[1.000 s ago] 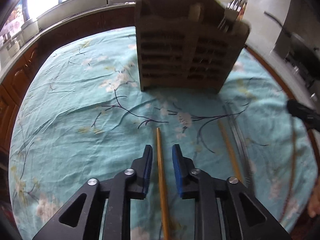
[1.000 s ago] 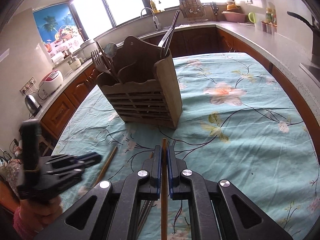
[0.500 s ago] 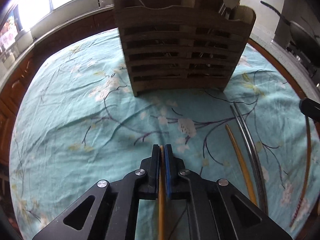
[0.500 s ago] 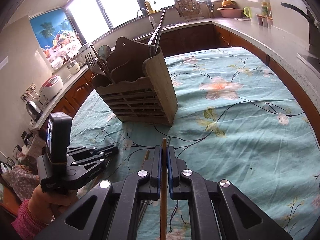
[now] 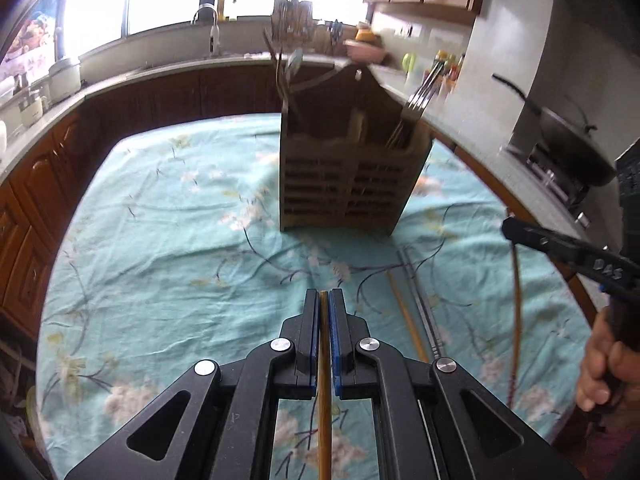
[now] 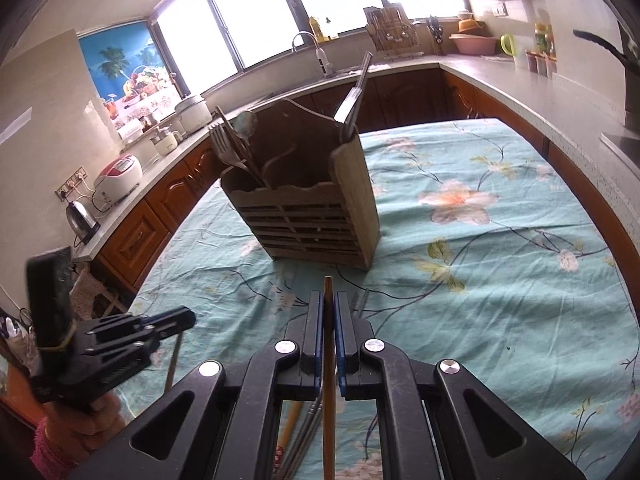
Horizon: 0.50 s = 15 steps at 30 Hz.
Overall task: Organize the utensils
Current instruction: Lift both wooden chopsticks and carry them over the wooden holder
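Chopstick [image 5: 323, 380] now clamped in left gripper [image 5: 324, 312] and lifted off tablecloth [image 5: 160, 280]; right gripper [image 6: 329, 320] (likewise clamped on its own chopstick [image 6: 329, 380]) ready for holder [image 6: 304, 208].

Black two-finger left gripper [image 5: 324, 300] with blue pads and silver screws, matching right gripper [image 6: 328, 302], white markings on its side, black camera block strapped on, pink knitted sleeve [image 6: 50, 446] at the wrist
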Each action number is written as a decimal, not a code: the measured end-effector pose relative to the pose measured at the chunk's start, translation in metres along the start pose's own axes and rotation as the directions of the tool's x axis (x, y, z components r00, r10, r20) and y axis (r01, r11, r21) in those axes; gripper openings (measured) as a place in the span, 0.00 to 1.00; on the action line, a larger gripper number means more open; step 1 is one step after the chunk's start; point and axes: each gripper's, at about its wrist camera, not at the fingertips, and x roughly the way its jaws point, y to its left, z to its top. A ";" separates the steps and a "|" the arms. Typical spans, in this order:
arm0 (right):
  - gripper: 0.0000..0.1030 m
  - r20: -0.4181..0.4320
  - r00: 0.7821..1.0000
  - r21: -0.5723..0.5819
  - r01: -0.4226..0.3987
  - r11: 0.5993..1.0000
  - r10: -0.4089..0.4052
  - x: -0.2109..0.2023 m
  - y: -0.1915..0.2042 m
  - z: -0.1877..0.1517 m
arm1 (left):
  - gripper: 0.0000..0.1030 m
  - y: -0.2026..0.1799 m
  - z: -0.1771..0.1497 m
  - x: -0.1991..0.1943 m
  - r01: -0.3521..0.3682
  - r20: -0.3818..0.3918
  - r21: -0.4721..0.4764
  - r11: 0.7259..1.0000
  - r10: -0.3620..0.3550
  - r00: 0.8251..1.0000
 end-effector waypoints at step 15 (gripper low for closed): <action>0.05 0.091 0.996 -0.051 -0.012 0.999 0.017 -0.041 0.026 0.008 | 0.03 -0.003 -0.015 -0.097 0.003 0.166 -0.029 1.000 0.002 0.986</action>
